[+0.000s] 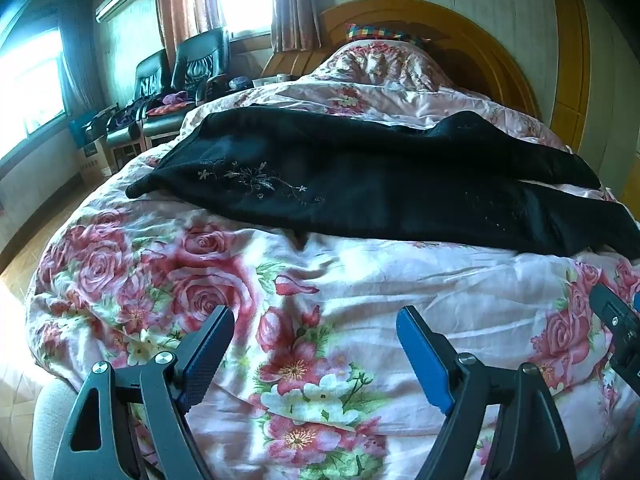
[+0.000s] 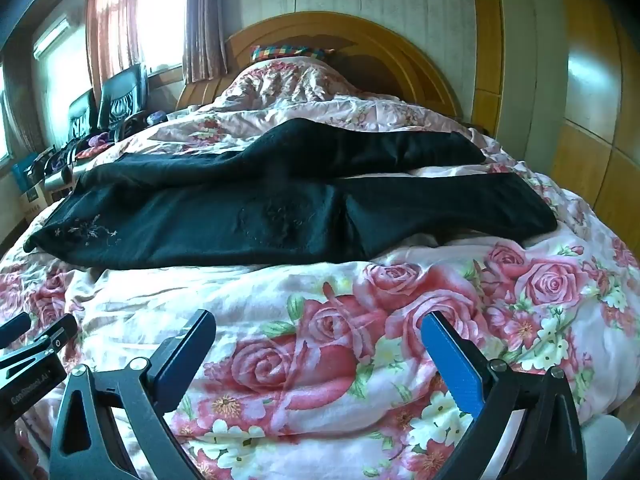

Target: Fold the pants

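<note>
Both the left gripper [image 1: 316,320] and right gripper [image 2: 318,328] hover spread above the floral quilt [image 1: 360,280], short of the black pants [image 1: 360,184].

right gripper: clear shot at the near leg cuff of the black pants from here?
Probably yes. The right gripper is open over bare floral quilt, and nothing lies between it and the black pants; the near leg cuff sits ahead to its right, flat and uncovered.

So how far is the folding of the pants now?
Done: only the laying out. The black pants lie spread across the floral quilt, legs apart, with no fold visible. In hand: nothing; the left gripper and right gripper are both open, short of the cloth. Every fold is left.
</note>
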`<state>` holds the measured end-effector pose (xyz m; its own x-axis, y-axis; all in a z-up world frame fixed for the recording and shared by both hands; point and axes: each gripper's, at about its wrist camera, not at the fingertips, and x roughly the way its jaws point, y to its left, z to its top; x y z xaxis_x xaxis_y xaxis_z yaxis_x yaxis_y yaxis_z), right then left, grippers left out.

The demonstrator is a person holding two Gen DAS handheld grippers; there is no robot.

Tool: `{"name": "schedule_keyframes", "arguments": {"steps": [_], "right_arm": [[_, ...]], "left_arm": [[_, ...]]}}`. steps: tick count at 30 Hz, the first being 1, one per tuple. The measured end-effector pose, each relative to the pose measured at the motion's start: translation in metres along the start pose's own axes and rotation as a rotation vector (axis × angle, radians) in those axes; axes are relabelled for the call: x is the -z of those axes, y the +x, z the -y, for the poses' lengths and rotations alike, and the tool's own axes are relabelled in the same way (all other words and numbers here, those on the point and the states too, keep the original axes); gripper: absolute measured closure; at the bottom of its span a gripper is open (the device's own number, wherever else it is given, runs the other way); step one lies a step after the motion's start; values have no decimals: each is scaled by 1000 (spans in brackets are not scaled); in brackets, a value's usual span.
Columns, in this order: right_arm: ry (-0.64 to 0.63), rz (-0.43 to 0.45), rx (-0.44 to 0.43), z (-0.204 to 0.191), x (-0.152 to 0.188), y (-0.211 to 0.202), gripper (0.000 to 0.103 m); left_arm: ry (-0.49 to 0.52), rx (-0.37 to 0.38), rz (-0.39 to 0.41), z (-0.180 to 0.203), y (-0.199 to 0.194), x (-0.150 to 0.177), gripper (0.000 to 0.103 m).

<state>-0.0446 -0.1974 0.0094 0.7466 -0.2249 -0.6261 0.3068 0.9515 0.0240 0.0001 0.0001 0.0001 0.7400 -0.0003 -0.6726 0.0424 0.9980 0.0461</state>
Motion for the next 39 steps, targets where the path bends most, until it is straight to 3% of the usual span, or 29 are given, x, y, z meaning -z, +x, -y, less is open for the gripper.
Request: {"name": "schedule_keyframes", "arguments": {"steps": [14,30,32,34,37,39], "right_arm": [[2,-6,-3,0,0,2,0],[5,-18,1,5,-1,8,0],[16,-1,-7,10,-3,8,0],[43,34,-41,16,-5,7,0],[134,100,-79,30,-7,5,0],[173,69,-86,38,-10,10,0]], "left_arm": [[1,5,-10,-1,2,1,18],[-11,25,-112,-8,22,3,18],[-20,58,-126,-10,26,2,18],[-62,166,-171,-18,34,3,18],[-217,374,-243,-39,47,7,18],[-298,407,-265,-49,55,11,18]]}}
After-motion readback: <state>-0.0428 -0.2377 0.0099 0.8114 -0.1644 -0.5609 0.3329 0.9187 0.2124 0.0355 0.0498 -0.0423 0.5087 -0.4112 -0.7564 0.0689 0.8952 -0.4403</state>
